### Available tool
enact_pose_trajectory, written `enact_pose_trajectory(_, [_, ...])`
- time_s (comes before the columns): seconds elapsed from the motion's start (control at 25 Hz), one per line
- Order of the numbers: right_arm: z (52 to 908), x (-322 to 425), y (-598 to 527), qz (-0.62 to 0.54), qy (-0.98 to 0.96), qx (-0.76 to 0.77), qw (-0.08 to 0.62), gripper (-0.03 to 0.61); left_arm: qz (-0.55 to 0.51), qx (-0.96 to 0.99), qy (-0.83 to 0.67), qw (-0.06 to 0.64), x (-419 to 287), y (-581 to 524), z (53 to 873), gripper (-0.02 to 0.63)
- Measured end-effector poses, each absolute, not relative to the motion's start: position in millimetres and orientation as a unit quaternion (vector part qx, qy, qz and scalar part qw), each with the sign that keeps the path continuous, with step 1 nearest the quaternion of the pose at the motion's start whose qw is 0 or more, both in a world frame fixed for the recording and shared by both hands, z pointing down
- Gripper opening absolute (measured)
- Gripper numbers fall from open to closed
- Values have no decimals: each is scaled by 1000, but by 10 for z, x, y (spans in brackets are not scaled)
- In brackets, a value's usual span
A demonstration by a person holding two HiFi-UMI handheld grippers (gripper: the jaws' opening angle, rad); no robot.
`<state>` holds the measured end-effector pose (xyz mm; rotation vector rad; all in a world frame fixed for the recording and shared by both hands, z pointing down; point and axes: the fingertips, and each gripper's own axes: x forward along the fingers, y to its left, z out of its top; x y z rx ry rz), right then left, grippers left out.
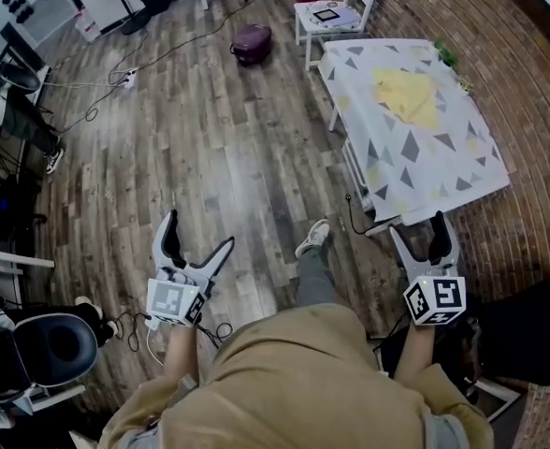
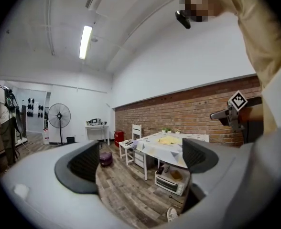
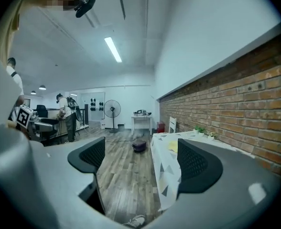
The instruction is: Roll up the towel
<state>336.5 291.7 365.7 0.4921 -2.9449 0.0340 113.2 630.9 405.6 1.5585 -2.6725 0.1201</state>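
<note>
Upper right of the head view: the flat yellow cloth towel (image 1: 408, 96), spread on the table draped in white, grey-triangled fabric (image 1: 462, 171).
It lies well ahead and to the right of both tools, with no clear long axis. The right gripper (image 1: 418, 236) is nearer; the left gripper (image 1: 200, 237) hangs over the grey wood-plank floor (image 1: 219, 148). Both have jaws wide apart, holding and touching nothing.

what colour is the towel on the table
Yellow. The towel lies on a white tablecloth with grey triangles, clearest in the head view.
</note>
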Motion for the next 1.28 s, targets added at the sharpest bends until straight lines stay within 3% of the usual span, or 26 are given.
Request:
enact_pose_trajectory(0.24, [3823,2125,1569,51,-984,159,66,466,54,499,-862,65,23,4984,4081,571])
enact_pose_trajectory(0.48, [3742,1380,382,66,-982,161,73,466,91,565,-820,13,-730,3146,3590,571])
enact_pose_trajectory(0.72, [3801,1143,-218,67,-975,186,99,465,68,622,-780,13,-1095,1979,3659,569])
enact_pose_trajectory(0.92, [3813,1101,-557,60,-960,249,112,465,53,691,-719,52,-1377,1159,4012,569])
enact_pose_trajectory(1.28, [4007,821,-709,123,-879,434,152,463,95,872,-475,70,-1633,-495,4417,568])
